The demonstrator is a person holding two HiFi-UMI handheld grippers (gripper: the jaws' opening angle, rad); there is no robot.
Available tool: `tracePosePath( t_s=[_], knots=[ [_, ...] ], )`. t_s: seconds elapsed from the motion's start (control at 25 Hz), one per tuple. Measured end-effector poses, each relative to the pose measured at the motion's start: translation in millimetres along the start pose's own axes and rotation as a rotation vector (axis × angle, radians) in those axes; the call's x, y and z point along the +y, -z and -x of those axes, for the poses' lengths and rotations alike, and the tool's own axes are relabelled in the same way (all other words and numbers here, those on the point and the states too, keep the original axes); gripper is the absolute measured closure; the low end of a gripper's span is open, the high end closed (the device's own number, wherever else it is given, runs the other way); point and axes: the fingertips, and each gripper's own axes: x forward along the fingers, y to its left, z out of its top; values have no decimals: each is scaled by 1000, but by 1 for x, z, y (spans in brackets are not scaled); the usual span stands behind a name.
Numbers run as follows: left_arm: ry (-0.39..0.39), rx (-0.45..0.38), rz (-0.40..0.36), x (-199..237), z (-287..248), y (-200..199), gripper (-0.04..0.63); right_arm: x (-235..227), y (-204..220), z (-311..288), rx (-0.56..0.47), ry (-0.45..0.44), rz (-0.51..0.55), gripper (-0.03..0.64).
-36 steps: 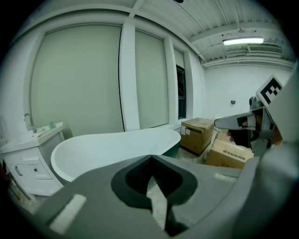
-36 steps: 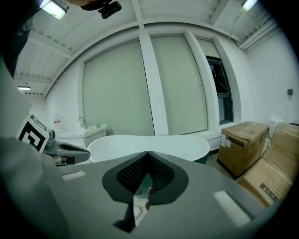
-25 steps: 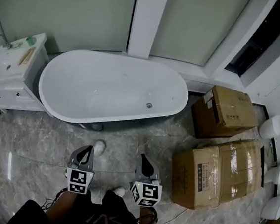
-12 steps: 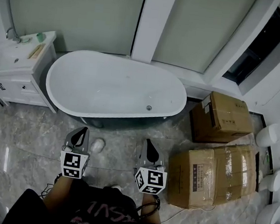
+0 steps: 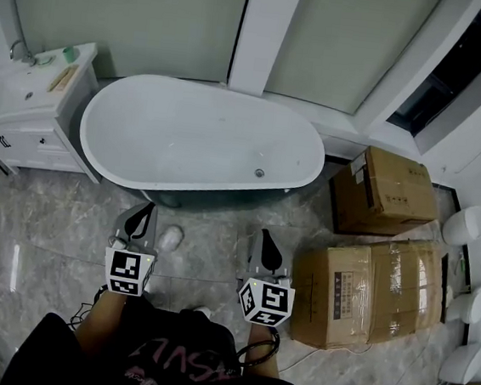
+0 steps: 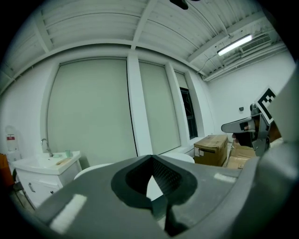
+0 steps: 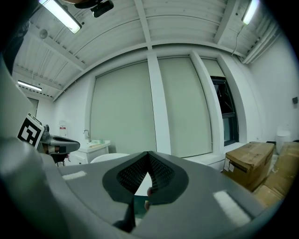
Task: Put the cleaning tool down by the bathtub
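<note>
The white oval bathtub (image 5: pixel 203 145) stands across the floor ahead of me. My left gripper (image 5: pixel 145 210) and right gripper (image 5: pixel 262 235) hang side by side over the marble floor just short of the tub's near side. Both are shut with nothing between the jaws. In the left gripper view the jaws (image 6: pixel 152 156) meet at their tips, with the tub rim (image 6: pixel 91 170) behind them. The right gripper view shows the same: the jaws (image 7: pixel 148 153) meet, and the tub (image 7: pixel 110 158) lies beyond. No cleaning tool is in either gripper. A wooden brush (image 5: pixel 62 79) lies on the vanity top.
A white vanity (image 5: pixel 26 118) with a sink and a green cup (image 5: pixel 70 54) stands left of the tub. Two cardboard boxes (image 5: pixel 386 190) (image 5: pixel 367 286) sit on the right, with white round fixtures (image 5: pixel 464 224) past them. A white shoe (image 5: pixel 170 238) is on the floor between the grippers.
Both grippers have moved forward, closer to the tub's near side, and stay shut. The head view has shifted a little to the left.
</note>
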Motion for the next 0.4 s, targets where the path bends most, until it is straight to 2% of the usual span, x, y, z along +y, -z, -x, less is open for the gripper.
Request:
tracePosePath(
  t_s=[0.16, 0.4],
  knots=[
    [10, 6, 8, 0, -3, 0, 595, 1, 0, -5, 0, -7, 3, 606],
    [18, 12, -30, 6, -4, 7, 595, 8, 4, -14, 5, -21, 21, 606]
  ],
)
